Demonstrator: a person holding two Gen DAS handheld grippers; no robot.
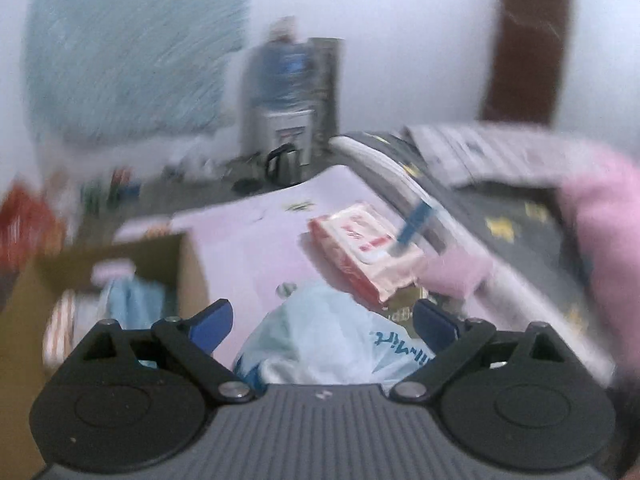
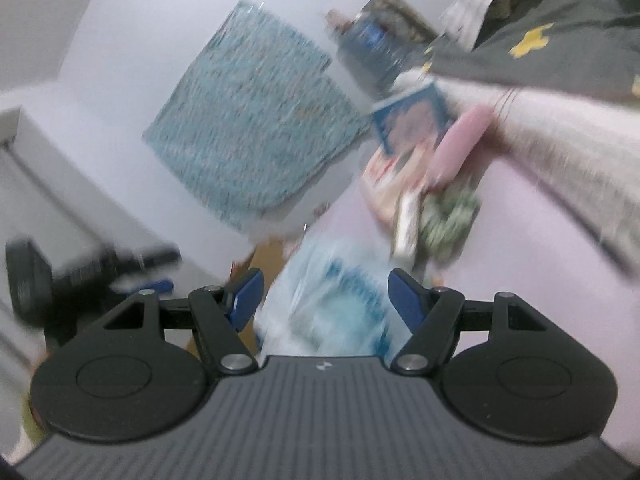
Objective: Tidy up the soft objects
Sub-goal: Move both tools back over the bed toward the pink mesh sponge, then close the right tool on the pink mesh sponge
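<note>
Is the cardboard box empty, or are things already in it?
Not empty: the cardboard box is open-topped, with light blue and striped soft items inside.

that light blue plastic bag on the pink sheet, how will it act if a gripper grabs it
The plastic bag is crumpled and thin, so it probably goes floppy and sags around whatever is inside. It looks puffy, so likely light for its size. Its glossy film may slip between the pads unless a fold is pinched.

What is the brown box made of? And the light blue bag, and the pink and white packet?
The brown box looks like cardboard: dull tan walls and open flaps. The light blue bag seems thin, shiny plastic film: it crumples and has printed writing. The pink and white packet looks like glossy soft plastic wrap, perhaps tissues or wipes; blur leaves that open.
</note>
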